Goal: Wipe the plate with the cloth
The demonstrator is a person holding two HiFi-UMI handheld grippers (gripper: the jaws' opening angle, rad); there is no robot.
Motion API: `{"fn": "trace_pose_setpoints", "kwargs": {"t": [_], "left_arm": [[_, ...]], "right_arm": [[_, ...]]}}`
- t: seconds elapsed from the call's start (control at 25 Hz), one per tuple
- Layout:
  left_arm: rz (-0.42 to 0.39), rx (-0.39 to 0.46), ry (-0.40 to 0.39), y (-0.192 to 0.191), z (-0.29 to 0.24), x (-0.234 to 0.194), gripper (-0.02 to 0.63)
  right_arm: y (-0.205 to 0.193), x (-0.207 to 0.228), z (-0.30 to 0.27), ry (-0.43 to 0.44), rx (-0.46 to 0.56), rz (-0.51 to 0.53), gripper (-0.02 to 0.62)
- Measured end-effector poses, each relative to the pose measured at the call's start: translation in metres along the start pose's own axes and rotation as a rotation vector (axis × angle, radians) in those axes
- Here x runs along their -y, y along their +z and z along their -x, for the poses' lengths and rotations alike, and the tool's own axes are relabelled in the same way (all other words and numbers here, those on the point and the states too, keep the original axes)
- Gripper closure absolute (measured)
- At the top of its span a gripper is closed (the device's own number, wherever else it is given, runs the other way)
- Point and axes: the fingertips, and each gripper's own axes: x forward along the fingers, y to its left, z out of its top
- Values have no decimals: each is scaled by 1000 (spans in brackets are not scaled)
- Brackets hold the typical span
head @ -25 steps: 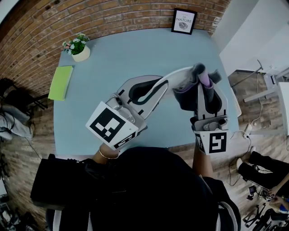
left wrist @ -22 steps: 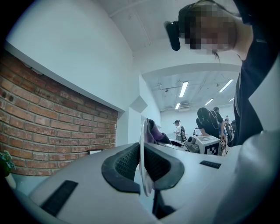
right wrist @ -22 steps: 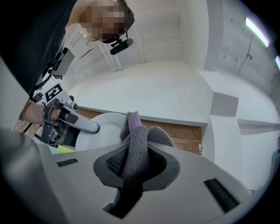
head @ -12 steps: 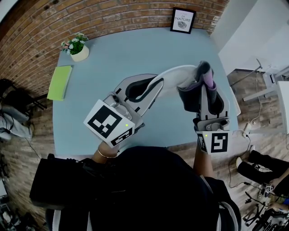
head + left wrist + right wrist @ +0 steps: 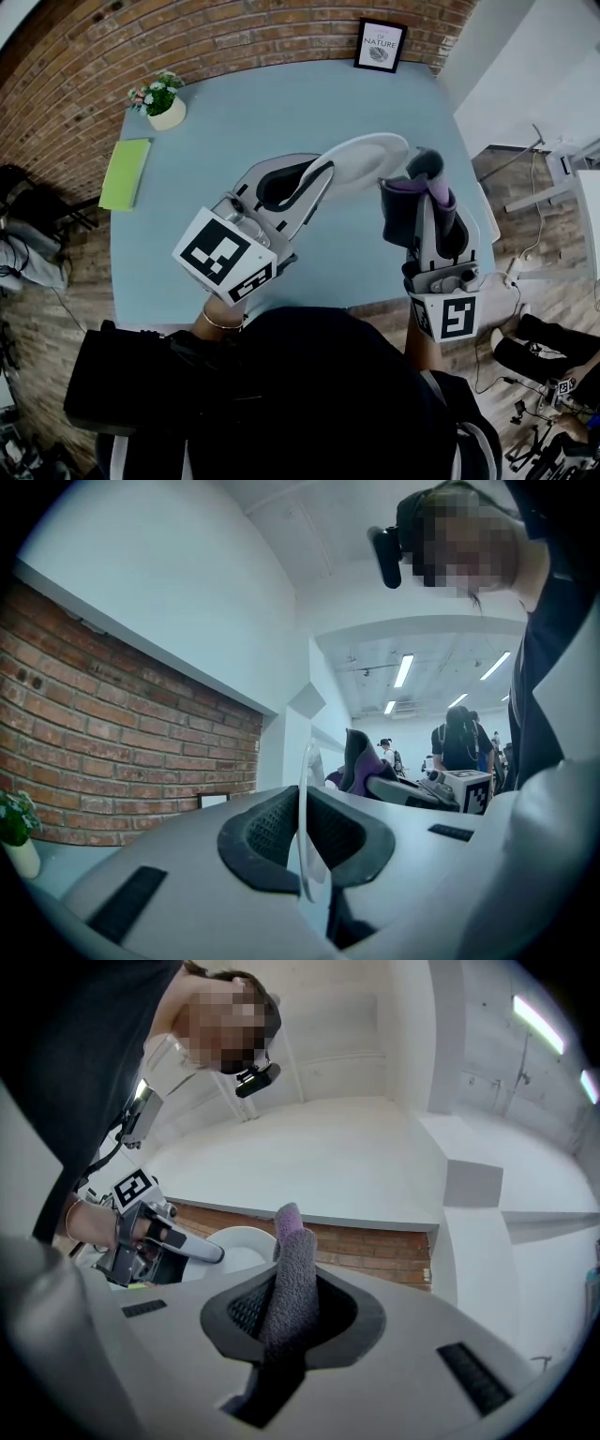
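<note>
My left gripper point(image 5: 314, 178) is shut on the rim of a white plate point(image 5: 367, 160), held up on edge above the blue table point(image 5: 234, 122). In the left gripper view the plate point(image 5: 306, 817) stands edge-on between the dark pads. My right gripper point(image 5: 419, 173) is shut on a purple cloth point(image 5: 427, 176), just right of the plate and apart from it. In the right gripper view the cloth point(image 5: 291, 1283) sticks up between the jaws, with the plate point(image 5: 240, 1246) and the left gripper point(image 5: 202, 1252) beyond it on the left.
A potted plant point(image 5: 161, 97) and a green pad point(image 5: 126, 172) lie at the table's left side. A framed picture point(image 5: 380, 43) leans on the brick wall at the back. The table's right edge point(image 5: 480, 202) is close under my right gripper.
The right gripper with the cloth has drawn away to the right, off the plate's face. The left gripper and plate have stayed nearly still.
</note>
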Motion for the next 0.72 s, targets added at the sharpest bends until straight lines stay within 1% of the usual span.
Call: {"fn": "trace_pose_setpoints", "kwargs": {"t": [0.16, 0.4, 0.72], "left_arm": [[0, 0, 9, 0, -1, -2, 581], [-1, 0, 14, 1, 0, -2, 581], [-6, 6, 20, 1, 2, -1, 581]], "right_arm": [[8, -11, -1, 37, 30, -2, 555], [22, -23, -5, 67, 102, -66, 555], [36, -53, -4, 183, 165, -65, 555]]}}
